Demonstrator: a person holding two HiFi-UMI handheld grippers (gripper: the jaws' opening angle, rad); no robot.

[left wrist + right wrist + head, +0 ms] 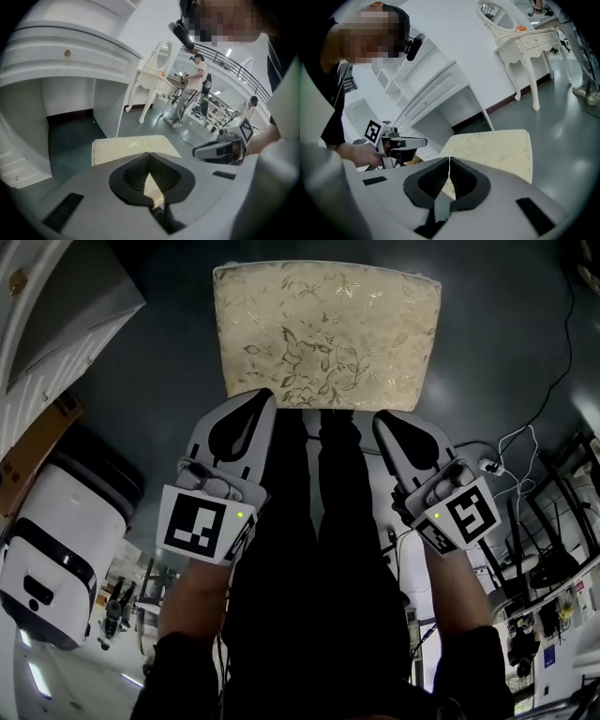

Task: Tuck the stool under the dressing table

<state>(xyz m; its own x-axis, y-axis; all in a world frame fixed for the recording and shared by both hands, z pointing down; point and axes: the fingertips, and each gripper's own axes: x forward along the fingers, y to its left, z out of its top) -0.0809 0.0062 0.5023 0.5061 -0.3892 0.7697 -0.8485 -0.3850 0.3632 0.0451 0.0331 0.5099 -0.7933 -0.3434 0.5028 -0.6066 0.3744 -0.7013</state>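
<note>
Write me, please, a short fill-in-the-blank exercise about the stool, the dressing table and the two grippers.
1. The jaws of the left gripper and the right gripper are both ____.
2. The stool is gripped by ____ of the two grippers.
3. The dressing table is ____ in colour.
4. The stool's cushion carries a ____ pattern.

Missing words: shut; neither; white; floral.

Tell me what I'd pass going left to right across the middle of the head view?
White machine → left gripper → person's legs → right gripper → white cable on the floor. The stool lies above both grippers in the picture, so it has no clear place in this row.
</note>
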